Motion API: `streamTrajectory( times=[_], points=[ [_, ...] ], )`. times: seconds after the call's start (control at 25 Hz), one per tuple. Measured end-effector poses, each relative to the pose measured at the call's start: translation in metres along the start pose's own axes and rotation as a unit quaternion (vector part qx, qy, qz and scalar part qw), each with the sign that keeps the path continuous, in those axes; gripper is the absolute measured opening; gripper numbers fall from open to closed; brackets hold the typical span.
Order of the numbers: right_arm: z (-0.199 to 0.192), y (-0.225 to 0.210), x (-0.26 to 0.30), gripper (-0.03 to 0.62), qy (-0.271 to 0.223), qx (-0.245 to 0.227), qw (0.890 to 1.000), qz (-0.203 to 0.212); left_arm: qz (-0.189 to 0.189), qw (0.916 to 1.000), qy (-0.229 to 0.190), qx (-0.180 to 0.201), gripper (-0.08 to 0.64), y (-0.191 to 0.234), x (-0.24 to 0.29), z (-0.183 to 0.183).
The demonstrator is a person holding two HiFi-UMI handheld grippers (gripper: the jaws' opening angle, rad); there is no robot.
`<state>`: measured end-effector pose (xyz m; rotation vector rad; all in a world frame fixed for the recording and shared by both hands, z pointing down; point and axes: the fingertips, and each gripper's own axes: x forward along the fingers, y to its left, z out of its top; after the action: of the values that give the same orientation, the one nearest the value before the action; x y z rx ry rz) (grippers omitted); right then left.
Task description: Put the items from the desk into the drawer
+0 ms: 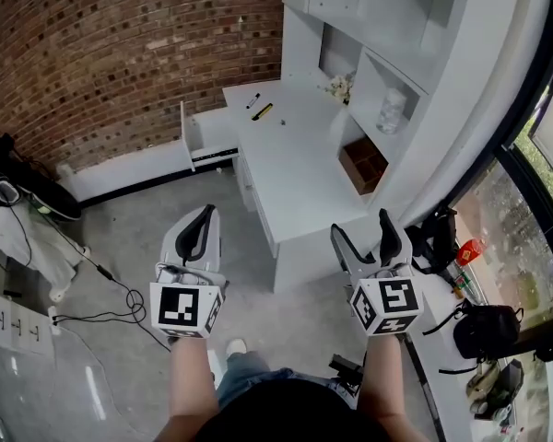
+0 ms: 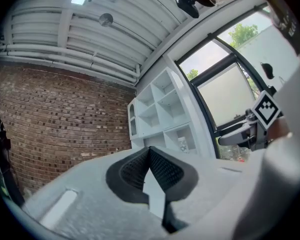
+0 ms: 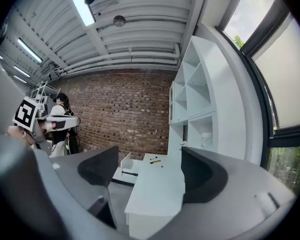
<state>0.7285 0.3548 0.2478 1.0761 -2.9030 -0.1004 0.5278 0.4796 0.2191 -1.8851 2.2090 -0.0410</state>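
Left gripper (image 1: 201,231): jaws together, empty. Right gripper (image 1: 361,228): jaws apart, empty. Both are held well short of the desk (image 1: 295,168), probably ready for the approach. A marker (image 1: 253,100) and a yellow item (image 1: 263,111) lie near the open drawer (image 1: 209,133).

Left gripper (image 1: 199,231), grey body with black padded jaws and a square-marker cube: held out forward on a bare forearm (image 1: 192,380), jaws closed tip to tip, nothing between them. Right gripper (image 1: 367,239), same build: held alongside, jaws wide apart, empty.
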Motion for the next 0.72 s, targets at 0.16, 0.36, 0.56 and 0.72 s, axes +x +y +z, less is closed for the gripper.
streamTrajectory(
  times=[0.16, 0.36, 0.56, 0.72],
  points=[
    [0.003, 0.017, 0.029, 0.388, 0.004, 0.009, 1.000, -0.007, 0.000, 1.0000, 0.002, -0.004, 0.002, 0.035, 0.010, -0.004],
    [0.009, 0.043, 0.067, 0.371, 0.006, 0.007, 1.000, -0.016, -0.008, 0.9999, 0.002, -0.006, 0.002, 0.082, 0.024, -0.013],
    [0.011, 0.068, 0.104, 0.341, 0.013, 0.003, 0.999, -0.029, -0.025, 0.9996, 0.003, -0.007, 0.002, 0.126, 0.040, -0.025],
    [0.011, 0.085, 0.128, 0.322, 0.014, -0.004, 0.999, -0.051, -0.034, 0.9993, 0.004, -0.016, 0.002, 0.160, 0.049, -0.038]
  ],
)
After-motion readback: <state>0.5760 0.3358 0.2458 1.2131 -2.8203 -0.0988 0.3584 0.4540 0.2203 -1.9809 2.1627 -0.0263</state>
